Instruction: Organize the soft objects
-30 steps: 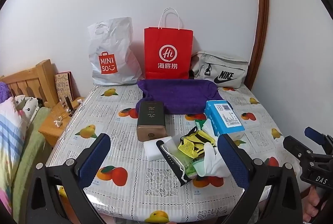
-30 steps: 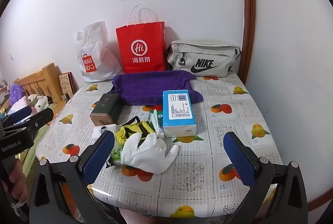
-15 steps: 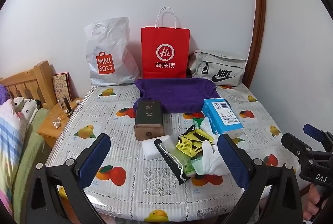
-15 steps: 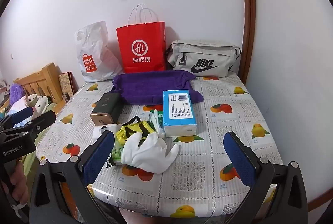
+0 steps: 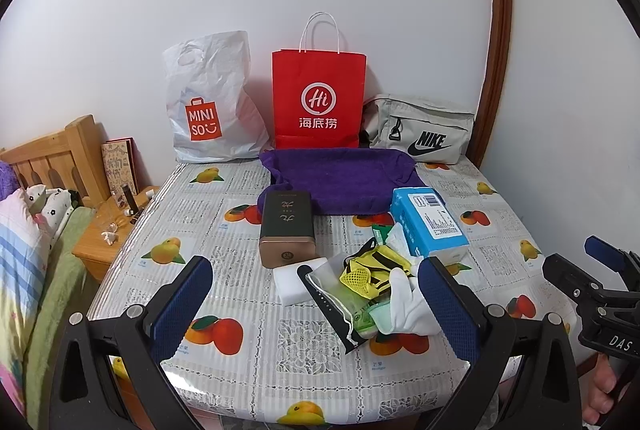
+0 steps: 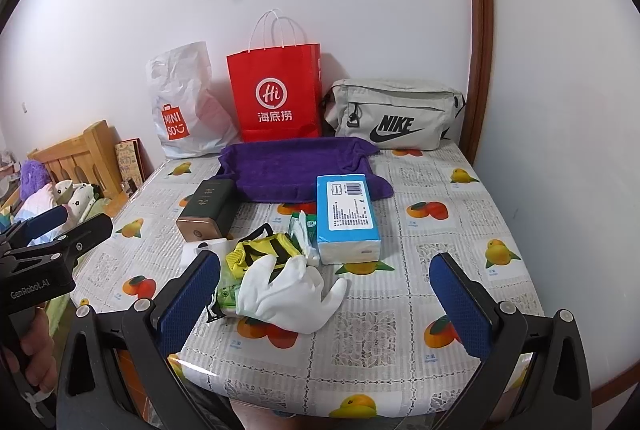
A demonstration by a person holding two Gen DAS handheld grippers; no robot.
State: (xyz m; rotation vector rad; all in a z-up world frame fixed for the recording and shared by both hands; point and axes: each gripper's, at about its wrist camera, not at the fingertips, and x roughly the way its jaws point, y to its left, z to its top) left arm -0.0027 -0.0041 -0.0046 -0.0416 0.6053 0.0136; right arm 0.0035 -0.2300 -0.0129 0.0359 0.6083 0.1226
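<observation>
A heap of soft things lies near the table's front: a white glove (image 6: 288,290), a yellow-and-black mesh item (image 6: 260,252), green packets and a white sponge (image 5: 294,282). A blue tissue pack (image 6: 346,218) and a purple towel (image 6: 296,168) lie behind it. The heap also shows in the left wrist view, with the glove (image 5: 408,306) at its right. My left gripper (image 5: 316,306) is open and empty above the front edge, left of the heap. My right gripper (image 6: 326,304) is open and empty, just in front of the glove.
A dark tin box (image 5: 286,226) lies left of the heap. A Miniso bag (image 5: 208,102), a red paper bag (image 5: 318,98) and a grey Nike bag (image 5: 422,130) stand along the back wall. A bed and a wooden nightstand (image 5: 108,234) are at the left.
Both grippers have shifted only slightly; the left view has drifted a little to the left. Nothing on the table has moved.
</observation>
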